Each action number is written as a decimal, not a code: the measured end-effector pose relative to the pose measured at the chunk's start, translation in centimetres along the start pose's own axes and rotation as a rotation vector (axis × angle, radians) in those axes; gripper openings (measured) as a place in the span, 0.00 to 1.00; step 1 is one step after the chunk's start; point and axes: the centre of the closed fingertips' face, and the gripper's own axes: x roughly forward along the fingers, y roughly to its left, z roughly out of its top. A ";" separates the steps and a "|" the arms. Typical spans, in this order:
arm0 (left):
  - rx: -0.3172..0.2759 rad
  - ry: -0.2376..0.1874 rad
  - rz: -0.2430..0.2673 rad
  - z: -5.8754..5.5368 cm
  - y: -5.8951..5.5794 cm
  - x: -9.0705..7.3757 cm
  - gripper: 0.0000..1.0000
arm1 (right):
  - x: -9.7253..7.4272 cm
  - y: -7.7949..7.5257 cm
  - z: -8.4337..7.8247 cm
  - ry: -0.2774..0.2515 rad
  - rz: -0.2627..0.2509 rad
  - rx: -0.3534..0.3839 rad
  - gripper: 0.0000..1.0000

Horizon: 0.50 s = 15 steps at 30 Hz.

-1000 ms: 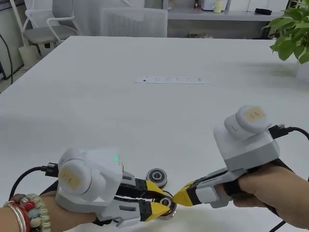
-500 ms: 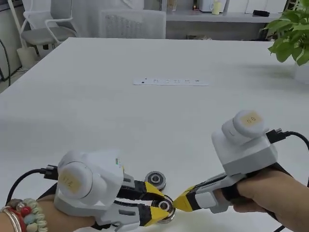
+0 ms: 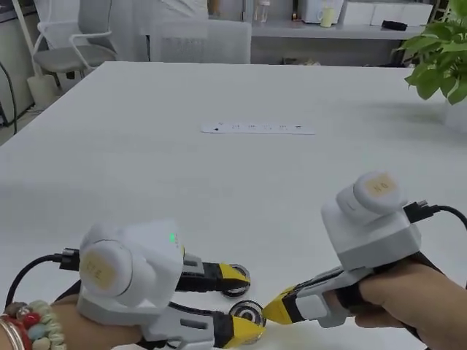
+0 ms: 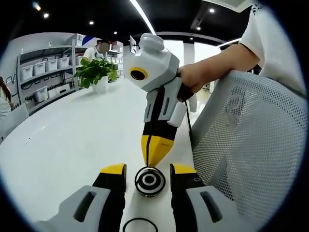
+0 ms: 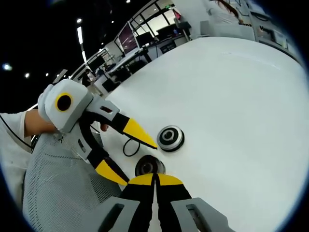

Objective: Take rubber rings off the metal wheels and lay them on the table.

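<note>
Left gripper view is showing the left gripper [image 4: 148,170] spread around a wheel [image 4: 149,182], its jaws clear of the wheel's sides. Facing it, the right gripper [image 5: 154,178], pressed together and empty, is pointing at that wheel's rim. One rubber ring [image 4: 140,219] is lying on the table [image 4: 72,145] between the left jaws, nearer the hand. This wheel looks stripped, so the second wheel [image 5: 170,137] just beyond is probably next, needing clamping and then prying.

The left gripper [image 3: 242,301] and the right gripper [image 3: 271,312] both have pale grey-white bodies, black jaws and yellow tips. The table [image 3: 219,175] is plain white. The wheel [image 4: 149,181] shows concentric circles of silver and black, and the second wheel [image 5: 170,137] has the same pattern. The rubber ring [image 4: 140,225] is black. The plant [image 3: 438,55] is green, and the chair back [image 4: 251,140] is a grey mesh.
</note>
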 end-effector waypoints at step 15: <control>0.039 0.007 -0.024 1.0 0.0 -0.8 0.62 | -0.5 -0.5 0.5 -0.024 -0.018 -0.003 0.00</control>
